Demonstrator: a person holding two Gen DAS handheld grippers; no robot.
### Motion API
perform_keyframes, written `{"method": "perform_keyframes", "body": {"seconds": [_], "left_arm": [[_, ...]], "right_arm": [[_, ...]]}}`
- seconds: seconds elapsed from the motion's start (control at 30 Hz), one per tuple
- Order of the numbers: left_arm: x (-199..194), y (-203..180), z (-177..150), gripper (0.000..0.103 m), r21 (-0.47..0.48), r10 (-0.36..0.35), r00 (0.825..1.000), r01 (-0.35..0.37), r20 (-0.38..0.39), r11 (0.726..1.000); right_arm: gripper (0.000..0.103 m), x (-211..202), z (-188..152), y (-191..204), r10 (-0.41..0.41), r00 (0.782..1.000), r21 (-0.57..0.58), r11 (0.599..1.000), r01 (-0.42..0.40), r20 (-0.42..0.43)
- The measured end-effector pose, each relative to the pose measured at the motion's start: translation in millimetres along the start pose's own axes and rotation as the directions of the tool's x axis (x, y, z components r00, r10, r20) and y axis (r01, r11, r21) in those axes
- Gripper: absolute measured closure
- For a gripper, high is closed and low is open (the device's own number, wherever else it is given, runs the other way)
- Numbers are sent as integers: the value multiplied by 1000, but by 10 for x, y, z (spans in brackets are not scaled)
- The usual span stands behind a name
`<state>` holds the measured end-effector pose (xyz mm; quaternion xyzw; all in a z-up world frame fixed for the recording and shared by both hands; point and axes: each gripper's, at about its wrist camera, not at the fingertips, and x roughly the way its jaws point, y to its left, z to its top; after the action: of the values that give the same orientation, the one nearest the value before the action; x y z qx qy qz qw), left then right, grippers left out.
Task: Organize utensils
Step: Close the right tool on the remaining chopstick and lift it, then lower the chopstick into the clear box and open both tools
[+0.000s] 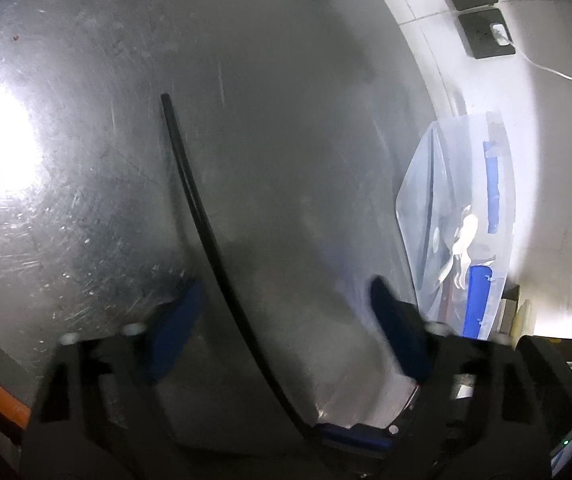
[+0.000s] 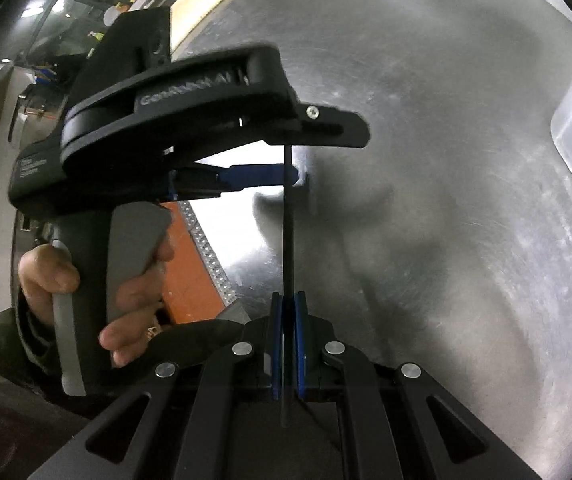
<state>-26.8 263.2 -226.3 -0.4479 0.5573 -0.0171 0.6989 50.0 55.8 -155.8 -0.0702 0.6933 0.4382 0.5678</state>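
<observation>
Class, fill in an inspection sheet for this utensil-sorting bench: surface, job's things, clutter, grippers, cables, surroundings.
Surface: scratched metal tabletop, glare patch.
Job's things: thin black chopstick; clear plastic bin with blue latches, white utensils inside.
Clutter: nothing seen.
Grippers: right gripper jaws shut on chopstick; left gripper jaws open around it.
Cables: white cable plugged into grey wall socket.
Surroundings: white wall.

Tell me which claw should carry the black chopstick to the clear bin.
Right. The right claw is already shut on the black chopstick. The left claw stands open around it, pads not pressing, though the clear bin lies nearby.
</observation>
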Motion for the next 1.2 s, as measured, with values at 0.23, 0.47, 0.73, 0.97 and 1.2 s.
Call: {"method": "perform_keyframes", "body": {"seconds": [0.23, 0.47, 0.73, 0.97, 1.2], "left_arm": [[1, 132, -11, 94, -34, 23, 1000, -23, 16, 999], [-135, 65, -7, 96, 17, -14, 998, 13, 58, 1000], [-513, -642, 65, 97, 247, -148, 977, 107, 155, 963], [-536, -2165, 349, 98, 606, -226, 967, 111, 117, 788], [281, -3291, 725, 98, 719, -176, 978, 201, -111, 665]], "right_arm": [[96, 74, 2, 74, -35, 999, -5, 999, 35, -2], [96, 81, -83, 215, -79, 996, -21, 997, 80, 43], [96, -395, -158, 405, -191, 957, -36, 978, 204, 216], [101, -1383, -100, 127, -353, 825, 105, 933, 344, 441], [102, -2030, 47, -786, -472, 748, 310, 879, 362, 467]]}}
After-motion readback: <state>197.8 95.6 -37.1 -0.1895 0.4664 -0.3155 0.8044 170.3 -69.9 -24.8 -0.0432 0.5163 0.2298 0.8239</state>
